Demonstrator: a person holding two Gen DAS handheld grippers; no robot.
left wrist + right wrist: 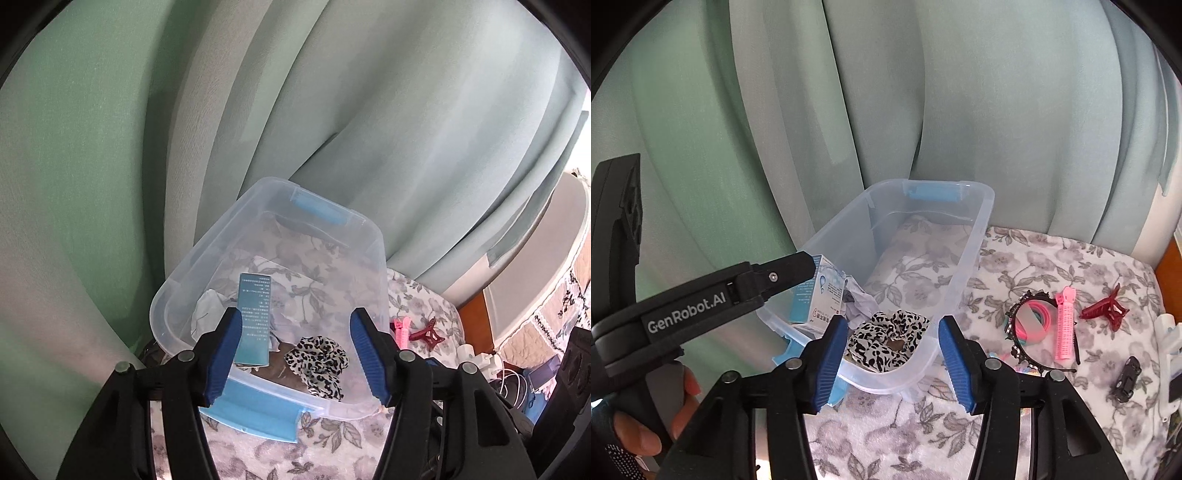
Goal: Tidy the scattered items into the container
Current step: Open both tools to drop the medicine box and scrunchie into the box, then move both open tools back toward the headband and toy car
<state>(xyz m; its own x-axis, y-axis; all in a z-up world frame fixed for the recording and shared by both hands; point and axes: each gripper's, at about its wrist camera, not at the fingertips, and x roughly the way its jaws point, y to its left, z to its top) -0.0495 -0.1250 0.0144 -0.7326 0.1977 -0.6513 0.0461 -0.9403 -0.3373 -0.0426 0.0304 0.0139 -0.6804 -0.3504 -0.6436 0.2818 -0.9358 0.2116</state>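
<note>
Clear plastic container (pixel 975 236) is already holding our leopard scrunchie (pixel 886 343) and teal box (pixel 255 317), while we are leaving the red claw clip (pixel 1106 308), pink roller (pixel 1065 328) and headband (pixel 1027 328) lying on the right, both the left gripper (pixel 295 354) and right gripper (pixel 892 362) hovering wide and empty.

"GenRobot.AI" in white letters on black side of left gripper (pixel 827 275), seen from right wrist view. Teal box (pixel 253 320) carries columns of small print, too fine to read. No other legible text.

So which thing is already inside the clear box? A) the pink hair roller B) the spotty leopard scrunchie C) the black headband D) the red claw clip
B: the leopard scrunchie lies inside the clear box, while the red claw clip, pink hair roller and black headband lie on the flowered cloth outside it.
</note>
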